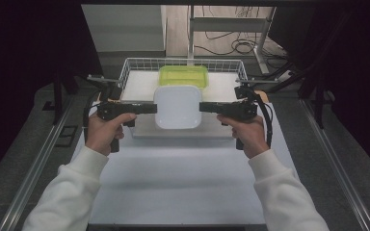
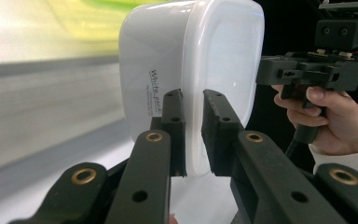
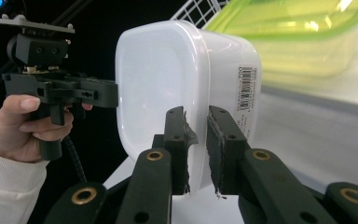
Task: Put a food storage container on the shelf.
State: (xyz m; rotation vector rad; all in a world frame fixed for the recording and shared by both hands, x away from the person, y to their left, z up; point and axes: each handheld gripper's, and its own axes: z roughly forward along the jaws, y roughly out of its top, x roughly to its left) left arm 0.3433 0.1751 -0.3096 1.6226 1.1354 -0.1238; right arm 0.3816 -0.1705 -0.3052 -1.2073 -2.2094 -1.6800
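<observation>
Both grippers are clamped on the white container [image 1: 178, 107], one per side, and it hangs in the air between them, just in front of the wire basket [image 1: 131, 67] that holds the green-lidded box [image 1: 183, 75].

Left gripper [image 2: 193, 135]: jaws nearly closed, pads pinching the thin lid rim on its edge. Right gripper [image 3: 196, 149]: same story on the opposite rim, jaws pressed tight on the flange (barcode label faces that side).

Handling guess: thin translucent plastic, looks empty, so light. Walls probably flex under squeeze; the rim is the stiffest part and the right place to grip, which is where both pairs of pads sit. Surface is smooth and glossy, so likely slippery if either side eases off. With only two narrow pinch points, the tub can pivot about the line between them, so keep both hands level and moving together. The lid could pop if the rim is twisted.
</observation>
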